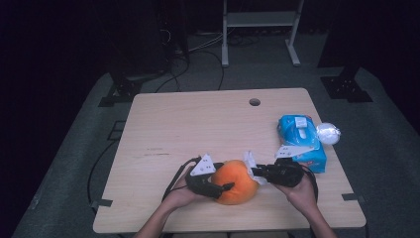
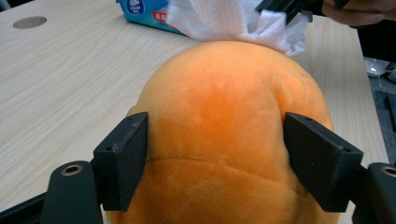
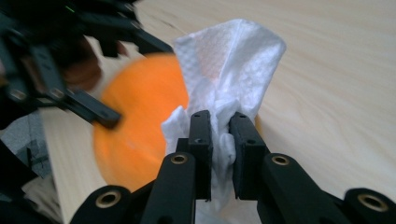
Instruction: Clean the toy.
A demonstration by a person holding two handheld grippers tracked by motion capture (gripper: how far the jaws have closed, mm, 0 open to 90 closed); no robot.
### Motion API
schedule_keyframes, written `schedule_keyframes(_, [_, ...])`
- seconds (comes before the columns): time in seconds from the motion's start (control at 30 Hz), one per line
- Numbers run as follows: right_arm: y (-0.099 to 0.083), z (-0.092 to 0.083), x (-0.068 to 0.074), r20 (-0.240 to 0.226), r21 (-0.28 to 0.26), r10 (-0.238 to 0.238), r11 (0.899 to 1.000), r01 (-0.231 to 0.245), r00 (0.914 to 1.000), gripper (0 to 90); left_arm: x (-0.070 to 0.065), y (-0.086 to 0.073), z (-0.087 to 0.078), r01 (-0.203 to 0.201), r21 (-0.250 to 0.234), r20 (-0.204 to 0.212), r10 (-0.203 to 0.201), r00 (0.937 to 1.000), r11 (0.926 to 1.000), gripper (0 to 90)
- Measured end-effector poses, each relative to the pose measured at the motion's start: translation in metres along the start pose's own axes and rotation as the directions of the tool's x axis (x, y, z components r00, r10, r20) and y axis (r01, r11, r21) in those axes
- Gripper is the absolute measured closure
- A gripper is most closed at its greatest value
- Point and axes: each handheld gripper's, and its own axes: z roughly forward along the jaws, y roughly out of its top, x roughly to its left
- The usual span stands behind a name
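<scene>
Wooden table: left gripper view alone reveals plush's seam.

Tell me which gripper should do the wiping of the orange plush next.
Probably the right gripper: its jaws already pinch the white tissue, which touches the orange plush toy. The left gripper is busy clamping the toy steady.

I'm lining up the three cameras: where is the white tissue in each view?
High view: tissue low centre, between orange plush and right gripper.
Left gripper view: top edge, beyond the plush.
Right gripper view: centre, pinched in its own jaws.
Shared landmark: the orange plush.
</scene>
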Motion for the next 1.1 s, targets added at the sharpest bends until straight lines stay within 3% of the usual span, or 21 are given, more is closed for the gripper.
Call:
schedule_keyframes(0.07, [0.003, 0.002, 0.005, 0.012, 0.003, -0.03, 1.0, 0.029, 0.9995, 79.0, 0.0, 0.0, -0.001, -0.004, 0.003, -0.003, 0.004, 1.0, 1.0, 24.2])
schedule_keyframes(0.17, [-0.001, 0.003, -0.002, 0.015, 0.03, -0.019, 0.999, 0.018, 0.9997, 79.1, -0.001, 0.0, -0.001, -0.01, 0.001, -0.006, 0.01, 0.9999, 0.9999, 24.2])
schedule_keyframes(0.23, [-0.005, 0.001, -0.007, 0.054, 0.059, -0.011, 0.998, 0.008, 0.9985, 79.1, -0.003, 0.001, -0.001, -0.017, 0.005, -0.009, 0.017, 0.9998, 0.9998, 24.1])
schedule_keyframes(0.3, [-0.004, -0.002, -0.004, 0.087, 0.051, -0.032, 0.998, 0.027, 0.9958, 79.1, -0.004, 0.003, 0.0, -0.023, 0.004, -0.01, 0.023, 0.9997, 0.9997, 24.1])
schedule_keyframes(0.43, [0.011, -0.004, 0.012, 0.036, -0.028, -0.072, 0.997, 0.073, 0.9967, 78.4, -0.009, 0.006, 0.002, -0.047, 0.005, -0.015, 0.047, 0.9988, 0.9989, 24.2])
schedule_keyframes(0.53, [0.01, 0.006, 0.018, 0.033, 0.016, -0.109, 0.994, 0.108, 0.9936, 78.4, -0.009, 0.005, 0.002, -0.048, 0.006, -0.014, 0.048, 0.9987, 0.9988, 24.2])
schedule_keyframes(0.63, [0.003, 0.004, 0.005, 0.038, 0.044, -0.069, 0.997, 0.068, 0.9969, 78.8, -0.01, 0.005, 0.002, -0.045, 0.005, -0.016, 0.046, 0.9988, 0.999, 24.2])
schedule_keyframes(0.73, [0.002, -0.002, 0.005, 0.055, 0.034, -0.056, 0.998, 0.054, 0.9969, 79.0, -0.011, 0.006, 0.003, -0.053, 0.01, -0.016, 0.054, 0.9984, 0.9985, 24.1])
schedule_keyframes(0.87, [0.013, 0.002, 0.023, 0.011, -0.013, -0.117, 0.993, 0.117, 0.9931, 78.5, -0.012, 0.006, 0.003, -0.054, 0.008, -0.017, 0.054, 0.9984, 0.9985, 24.1])
schedule_keyframes(1.03, [0.007, 0.013, 0.025, 0.009, 0.051, -0.151, 0.987, 0.15, 0.9885, 79.1, -0.006, 0.013, -0.004, -0.05, 0.017, 0.034, 0.049, 0.9982, 0.9986, 17.9])
schedule_keyframes(1.1, [0.005, 0.01, 0.024, 0.016, 0.072, -0.163, 0.984, 0.162, 0.9865, 79.2, -0.003, 0.014, -0.007, -0.03, 0.01, 0.033, 0.03, 0.999, 0.9995, 12.8])
